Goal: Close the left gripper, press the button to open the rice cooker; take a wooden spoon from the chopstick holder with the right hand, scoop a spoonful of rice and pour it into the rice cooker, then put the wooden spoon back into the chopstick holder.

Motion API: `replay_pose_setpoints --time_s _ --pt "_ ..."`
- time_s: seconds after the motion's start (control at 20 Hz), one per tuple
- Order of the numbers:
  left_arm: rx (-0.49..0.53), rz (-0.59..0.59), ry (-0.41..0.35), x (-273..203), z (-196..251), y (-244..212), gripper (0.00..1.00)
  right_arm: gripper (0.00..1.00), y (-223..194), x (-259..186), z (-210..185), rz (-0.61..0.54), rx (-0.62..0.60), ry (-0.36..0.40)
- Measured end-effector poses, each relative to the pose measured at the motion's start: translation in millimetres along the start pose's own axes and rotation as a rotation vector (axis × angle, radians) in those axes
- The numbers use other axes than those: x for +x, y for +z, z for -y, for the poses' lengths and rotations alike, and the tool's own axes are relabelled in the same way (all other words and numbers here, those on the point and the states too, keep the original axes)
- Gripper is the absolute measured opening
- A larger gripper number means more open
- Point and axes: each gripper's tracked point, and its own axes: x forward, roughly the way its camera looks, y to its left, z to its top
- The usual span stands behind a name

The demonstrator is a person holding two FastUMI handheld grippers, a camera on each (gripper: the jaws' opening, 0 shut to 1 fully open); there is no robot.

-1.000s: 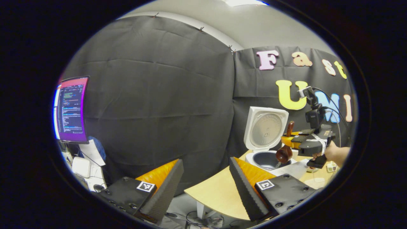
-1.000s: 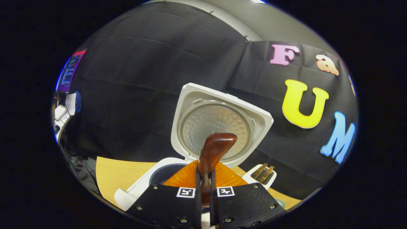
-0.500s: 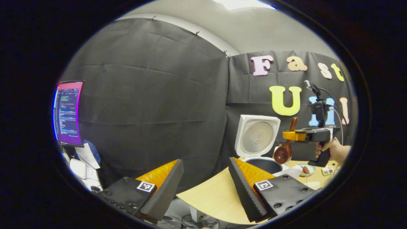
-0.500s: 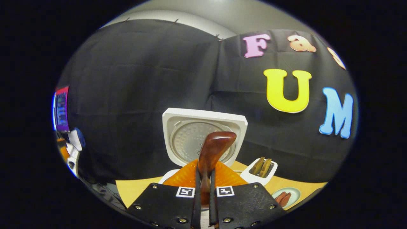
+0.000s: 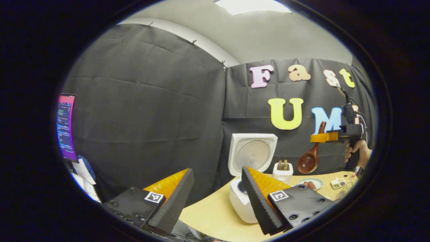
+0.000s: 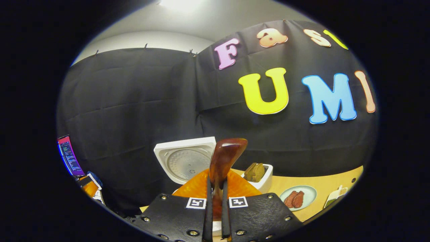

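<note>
Right gripper [image 6: 215, 205] clamps wooden spoon [image 6: 223, 159] by handle – bowl hangs down above table [image 5: 215, 211], right of chopstick holder [image 5: 282, 172]. Rice cooker [image 5: 250, 158] lid up. Left gripper [image 5: 216, 198] wide apart, holds nothing.

I see black cloth [image 5: 151, 111] hanging as the booth wall, pinned along a white rail [image 5: 188, 38]. Above it is a grey ceiling with a bright light panel [image 5: 252, 6]. A pale wooden table [image 5: 215, 215] stands below, and a lit monitor [image 5: 65, 127] at far left.
</note>
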Motion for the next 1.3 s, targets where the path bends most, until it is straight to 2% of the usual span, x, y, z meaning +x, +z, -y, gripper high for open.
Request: replay_pose_setpoints --time_s 0.65,0.85,0.95,1.3 --pt "-0.014 0.034 -0.134 11 113 18 1.00 0.10 13 -115 166 0.057 0.086 -0.308" --pt "-0.004 0.043 -0.177 12 146 25 0.95 0.10 9 -149 214 0.069 0.118 -0.408" --pt "-0.002 0.044 -0.192 13 161 26 1.00 0.10 1 -164 239 0.068 0.132 -0.453" --pt "0.009 0.044 -0.227 8 200 30 1.00 0.10 -37 -208 301 0.031 0.182 -0.589"
